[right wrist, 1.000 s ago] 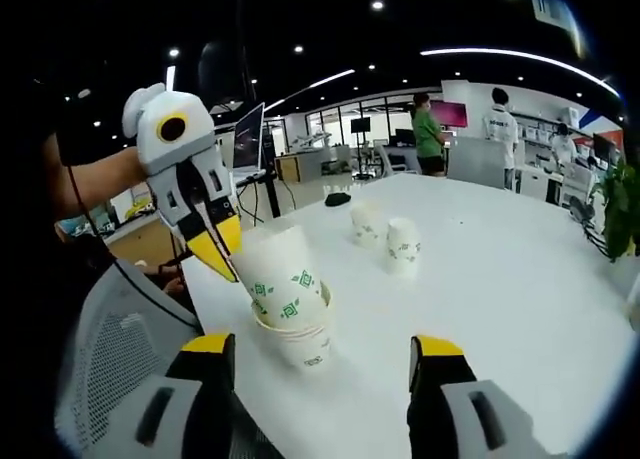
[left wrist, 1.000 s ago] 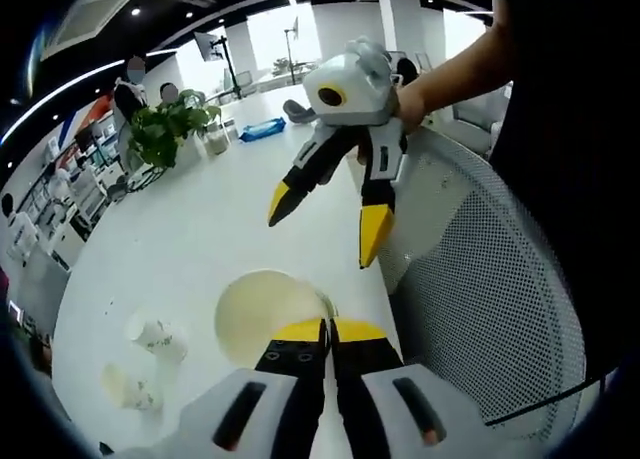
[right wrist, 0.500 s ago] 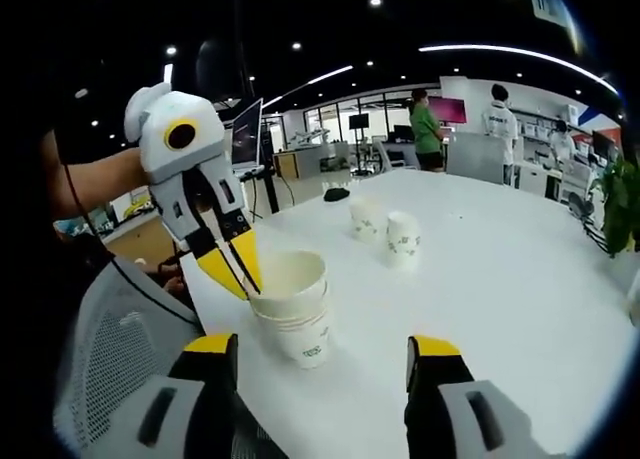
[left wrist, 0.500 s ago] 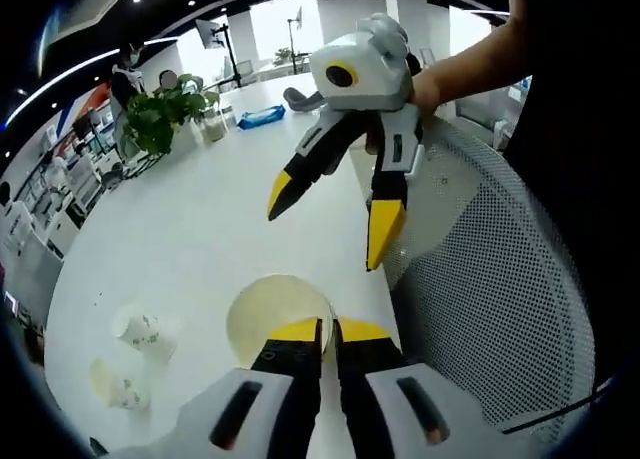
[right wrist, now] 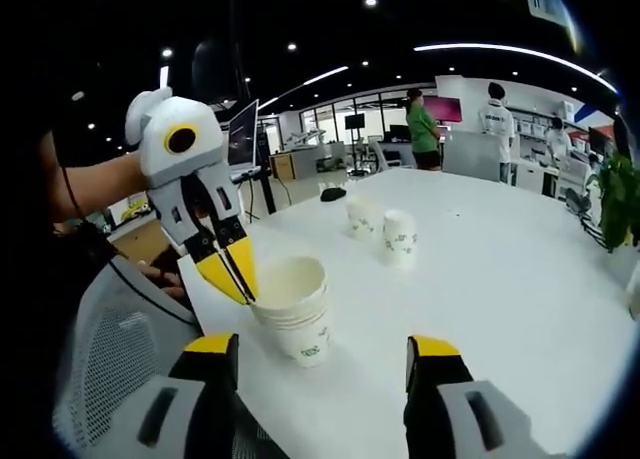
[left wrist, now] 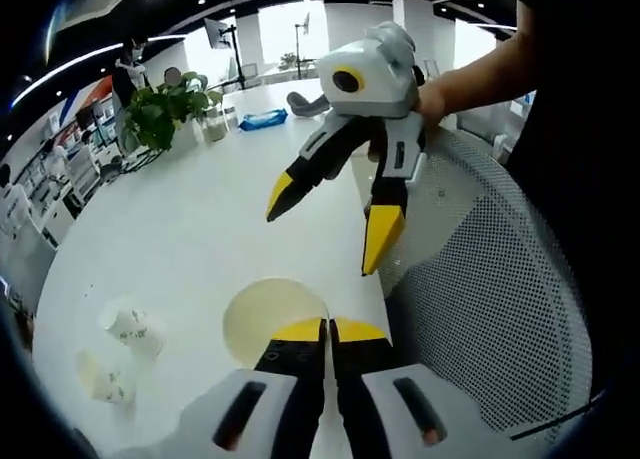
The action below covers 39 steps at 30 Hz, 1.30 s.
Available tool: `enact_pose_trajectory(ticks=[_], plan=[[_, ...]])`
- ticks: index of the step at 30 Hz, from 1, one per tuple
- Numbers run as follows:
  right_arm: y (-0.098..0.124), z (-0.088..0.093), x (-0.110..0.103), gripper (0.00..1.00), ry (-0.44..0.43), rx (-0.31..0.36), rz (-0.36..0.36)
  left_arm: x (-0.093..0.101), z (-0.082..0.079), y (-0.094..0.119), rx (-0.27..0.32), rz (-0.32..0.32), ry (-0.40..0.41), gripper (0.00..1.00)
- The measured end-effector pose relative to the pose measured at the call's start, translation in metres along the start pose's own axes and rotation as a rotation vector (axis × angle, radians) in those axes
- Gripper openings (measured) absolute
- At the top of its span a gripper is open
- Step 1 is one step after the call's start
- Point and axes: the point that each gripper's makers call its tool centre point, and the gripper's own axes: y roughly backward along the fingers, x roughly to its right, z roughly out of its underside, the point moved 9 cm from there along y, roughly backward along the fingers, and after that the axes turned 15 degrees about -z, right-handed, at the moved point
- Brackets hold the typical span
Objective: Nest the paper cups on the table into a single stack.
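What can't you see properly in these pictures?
- Left gripper view: the stack of cups shows little but its open top; the left gripper covers the near rim, so the cups can't be counted.
- Right gripper view: the left gripper's jaws look pinched at the stack's rim, but the contact is hard to confirm.
- Both views: the prints on the two loose cups are too small to read.

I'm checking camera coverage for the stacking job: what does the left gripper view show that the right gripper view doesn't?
Left gripper view alone: the potted plant, a blue packet, and the open right tool in the air. Right gripper view alone: people standing at the back, and the left tool shut on the rim of the cup stack. Both: the stack, two loose cups, the white table and the mesh chair.
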Motion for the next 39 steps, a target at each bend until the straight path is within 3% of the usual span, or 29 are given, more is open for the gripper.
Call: enact_pose_trajectory(ticks=[19,23,34,39], plan=[[0.003,0.001,0.002,0.71,-0.003,0.022,0.031,0.001,0.006,-0.004,0.009,0.008,0.069,0.0],[0.005,0.0,0.003,0.73,-0.008,0.04,0.045,0.0,0.002,0.001,0.04,0.006,0.081,0.0],[0.006,0.0,0.004,0.79,-0.012,0.055,0.065,-0.016,-0.001,0.015,0.137,-0.051,0.179,0.14],[0.007,-0.001,0.005,0.83,-0.017,0.069,0.078,-0.029,0.003,0.021,0.165,-0.116,0.226,0.22]])
